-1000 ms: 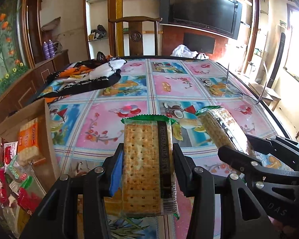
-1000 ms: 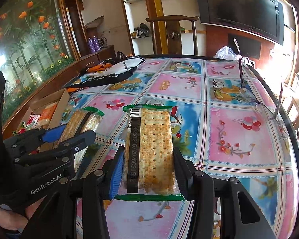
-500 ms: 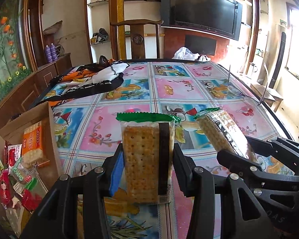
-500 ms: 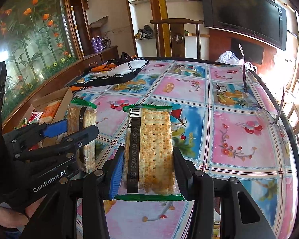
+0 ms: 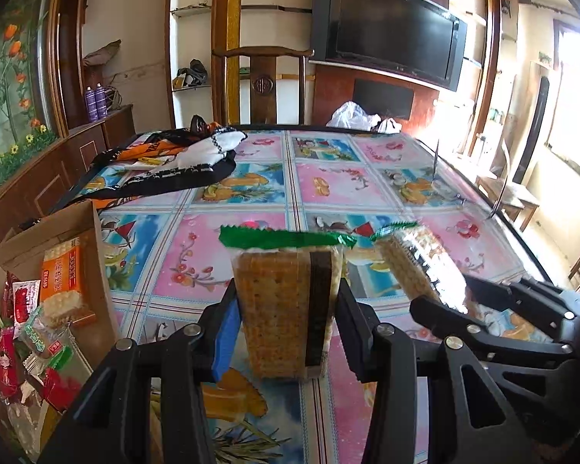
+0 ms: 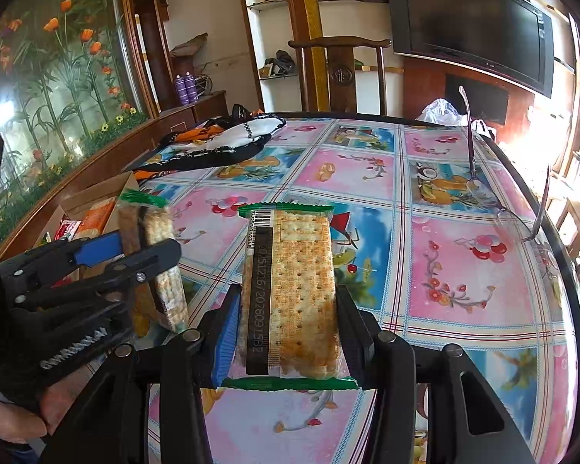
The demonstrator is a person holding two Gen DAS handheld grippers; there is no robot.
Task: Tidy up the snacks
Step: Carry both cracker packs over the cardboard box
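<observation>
Above the patterned table [image 5: 251,193], two cracker packets held up, one per gripper.
Left gripper [image 5: 286,324] clamped on a cracker packet [image 5: 286,301], tilted up, green seal on top; right gripper [image 6: 288,328] clamped on a second cracker packet [image 6: 290,290], barcode strip at its left. Off to the left, cardboard box [image 5: 92,255] of snacks, with an orange packet [image 5: 63,282] among red and green wrappers inside.

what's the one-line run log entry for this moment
left gripper: shut on clear green-edged cracker pack | right gripper: shut on second cracker pack | brown cardboard snack box: left, open
</observation>
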